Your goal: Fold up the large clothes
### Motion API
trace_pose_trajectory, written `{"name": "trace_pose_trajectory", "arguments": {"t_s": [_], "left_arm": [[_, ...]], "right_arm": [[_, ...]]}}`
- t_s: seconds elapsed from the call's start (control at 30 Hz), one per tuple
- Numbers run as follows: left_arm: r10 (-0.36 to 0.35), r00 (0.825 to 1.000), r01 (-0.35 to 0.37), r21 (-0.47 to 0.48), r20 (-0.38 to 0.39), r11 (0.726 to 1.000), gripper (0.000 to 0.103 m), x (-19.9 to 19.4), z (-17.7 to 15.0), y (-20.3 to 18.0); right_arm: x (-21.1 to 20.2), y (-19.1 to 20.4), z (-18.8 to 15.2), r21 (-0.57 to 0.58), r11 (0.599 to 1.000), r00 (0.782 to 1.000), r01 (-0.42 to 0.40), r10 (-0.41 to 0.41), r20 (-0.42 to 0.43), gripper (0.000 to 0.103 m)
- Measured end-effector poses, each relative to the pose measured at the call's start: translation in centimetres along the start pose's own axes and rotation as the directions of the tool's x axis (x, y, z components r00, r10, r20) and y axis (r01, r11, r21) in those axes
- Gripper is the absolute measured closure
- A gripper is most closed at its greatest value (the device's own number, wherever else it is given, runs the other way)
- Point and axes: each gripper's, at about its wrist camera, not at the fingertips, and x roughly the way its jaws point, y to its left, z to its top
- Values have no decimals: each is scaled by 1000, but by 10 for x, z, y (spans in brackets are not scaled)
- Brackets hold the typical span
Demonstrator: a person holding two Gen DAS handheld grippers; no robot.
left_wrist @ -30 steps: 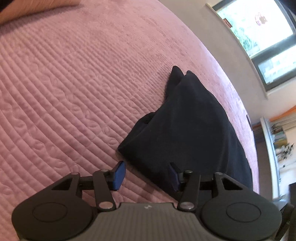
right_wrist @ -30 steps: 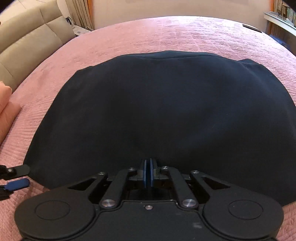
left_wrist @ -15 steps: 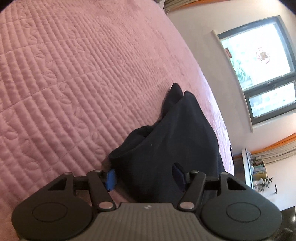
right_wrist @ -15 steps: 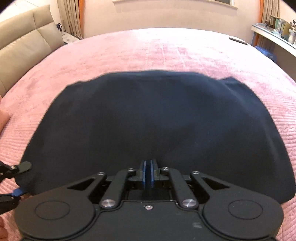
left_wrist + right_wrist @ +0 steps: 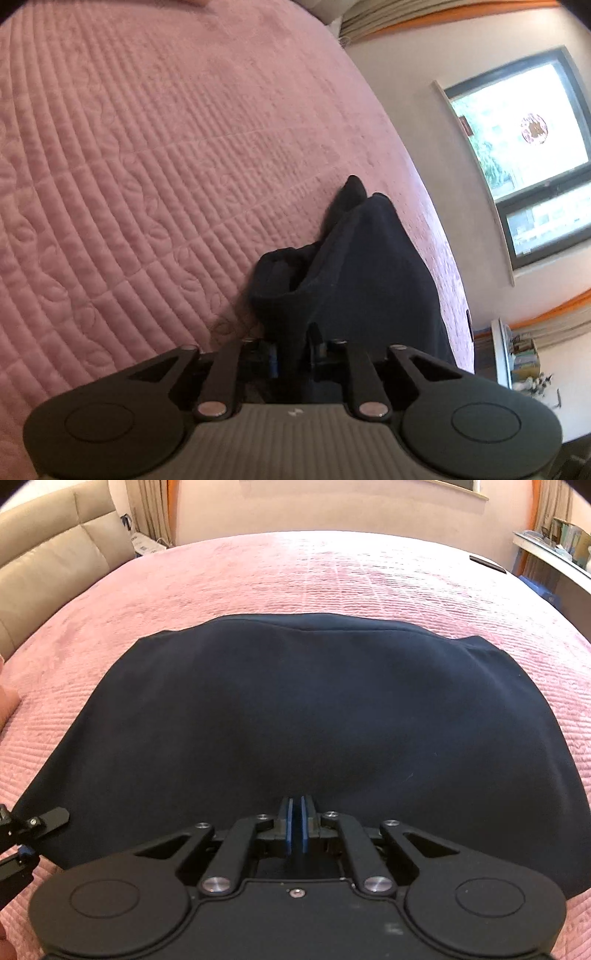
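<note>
The dark navy garment (image 5: 295,716) lies spread across the near middle of the bed (image 5: 332,576), on its pink quilted cover, already doubled over into a wide, thick slab with a straight far edge. At its near edge, the right hand-held gripper (image 5: 295,825) has its blue pads pressed together on the cloth. The left hand-held gripper (image 5: 293,356) sits at the near left corner, where the layers bunch into a rolled lip; its fingers are drawn in close with the fabric caught between them, so it looks clamped on that corner.

With both near points pinched, the step in hand seems to be the start of another fold. The next move probably calls for raising both grips together and carrying the near edge over to the far edge, keeping the two ends level so the layers do not skew. The bunched left corner may drag or slip loose, so it could need smoothing once laid. A padded headboard (image 5: 48,572) stands far left, a window (image 5: 517,147) beyond the bed.
</note>
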Motion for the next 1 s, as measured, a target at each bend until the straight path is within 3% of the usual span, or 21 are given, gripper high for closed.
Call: {"name": "trace_pose_trajectory", "arguments": {"t_s": [0.07,0.13,0.2,0.27,0.3,0.33,0.4,0.5,0.57,0.63,0.77,0.9,1.0], "left_arm": [[-20,1000,20,-34,2,999,71,12,4,2],[-69,997,70,-48,16,996,50,25,9,-1],[-77,997,78,-21,31,997,43,33,11,-11],[-61,997,60,30,47,998,52,41,14,-24],[-55,998,53,52,38,997,81,46,15,-29],[-66,997,64,70,26,995,92,48,15,-32],[-104,994,99,127,37,987,93,42,11,-45],[-182,983,167,269,35,949,95,24,2,-83],[-283,959,271,319,-8,908,95,15,-7,-112],[-364,928,366,381,-80,849,95,15,-23,-148],[-453,849,528,422,-272,737,95,33,-65,-201],[-464,772,631,428,-435,647,95,53,-111,-238],[-460,731,669,395,-504,630,95,72,-142,-255]], "right_arm": [[-9,-2,4,10,1000,1000,-5,5,22,100],[-16,-1,8,13,1000,998,4,-5,56,100],[-18,1,9,21,1000,996,3,-5,90,99],[-5,2,4,38,999,998,-7,5,57,98],[3,2,-1,53,998,999,-31,30,26,98],[11,2,-9,62,996,998,-57,57,3,98],[17,0,-24,74,991,994,-108,107,16,99],[21,-15,-28,138,975,985,-174,172,26,103],[25,-32,-27,198,952,972,-234,235,19,103],[30,-50,-29,265,916,952,-301,305,26,103],[32,-93,-35,421,799,894,-430,443,72,103],[6,-140,-41,461,773,894,-436,431,123,103],[-17,-185,-44,486,778,916,-398,369,159,103]]}}
